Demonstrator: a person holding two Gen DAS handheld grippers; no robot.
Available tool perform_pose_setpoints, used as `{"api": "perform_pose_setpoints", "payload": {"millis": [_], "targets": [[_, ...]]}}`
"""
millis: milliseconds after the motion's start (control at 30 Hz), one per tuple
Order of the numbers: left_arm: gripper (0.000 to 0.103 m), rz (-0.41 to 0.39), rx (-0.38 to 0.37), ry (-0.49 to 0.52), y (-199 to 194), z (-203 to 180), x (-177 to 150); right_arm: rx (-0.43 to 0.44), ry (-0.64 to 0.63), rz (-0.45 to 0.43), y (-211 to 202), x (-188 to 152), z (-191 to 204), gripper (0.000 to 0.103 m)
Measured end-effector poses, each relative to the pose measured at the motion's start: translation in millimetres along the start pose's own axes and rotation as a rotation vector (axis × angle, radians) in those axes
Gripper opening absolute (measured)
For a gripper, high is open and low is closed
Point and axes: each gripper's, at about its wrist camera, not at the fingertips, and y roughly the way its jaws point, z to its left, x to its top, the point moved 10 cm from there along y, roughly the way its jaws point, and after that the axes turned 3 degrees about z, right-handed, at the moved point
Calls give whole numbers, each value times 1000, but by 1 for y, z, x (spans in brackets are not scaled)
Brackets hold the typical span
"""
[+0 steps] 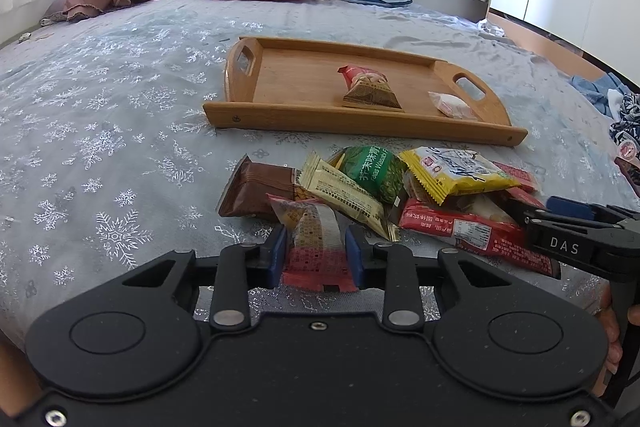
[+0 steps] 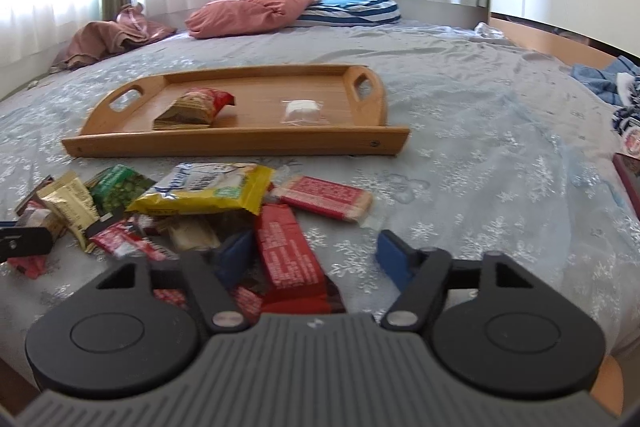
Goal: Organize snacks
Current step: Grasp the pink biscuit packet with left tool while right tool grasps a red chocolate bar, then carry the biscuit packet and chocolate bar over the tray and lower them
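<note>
My left tongs (image 1: 316, 251) pinch a red packet (image 1: 316, 243) lengthwise, the tray (image 1: 360, 129) straight ahead beyond the pile (image 1: 384, 187), while my right tongs (image 2: 316, 259) gape around a red bar (image 2: 290, 259).

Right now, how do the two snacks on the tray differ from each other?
The red-and-brown packet is printed, opaque and puffed up; the clear packet is see-through with something white inside and lies flat. The red-and-brown packet is the larger. It sits near the middle of the tray, while the clear packet sits toward the right handle. Both lie inside the tray, apart from each other and untouched by either gripper.
</note>
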Motion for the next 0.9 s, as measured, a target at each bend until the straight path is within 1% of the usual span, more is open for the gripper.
{"api": "perform_pose_setpoints", "payload": {"millis": [33, 67, 100, 133, 167, 233, 333, 633, 767, 900], "targets": [[29, 3, 2, -1, 0, 0, 0, 9, -7, -2, 0, 0, 3, 61], [29, 4, 2, -2, -1, 0, 0, 16, -14, -3, -1, 0, 5, 58], [29, 4, 2, -3, -1, 0, 0, 27, -21, -2, -1, 0, 8, 49], [29, 5, 2, -7, -2, 1, 0, 41, -25, 1, -2, 0, 11, 43], [29, 4, 3, -9, -2, 1, 0, 48, -29, 1, -2, 0, 13, 42], [29, 3, 5, -13, -3, 3, 1, 50, -44, -4, -3, 1, 16, 33], [29, -7, 10, -23, -8, 6, 3, 63, -46, -7, -6, 2, 18, 30], [28, -42, 21, -37, -24, 14, 21, 100, 4, 9, -15, 7, 17, 29], [28, -54, 17, -50, -27, 16, 30, 107, 11, -7, -20, 12, 18, 29], [28, -68, 14, -42, -29, 16, 39, 110, 1, -31, -27, 19, 19, 28]]}}
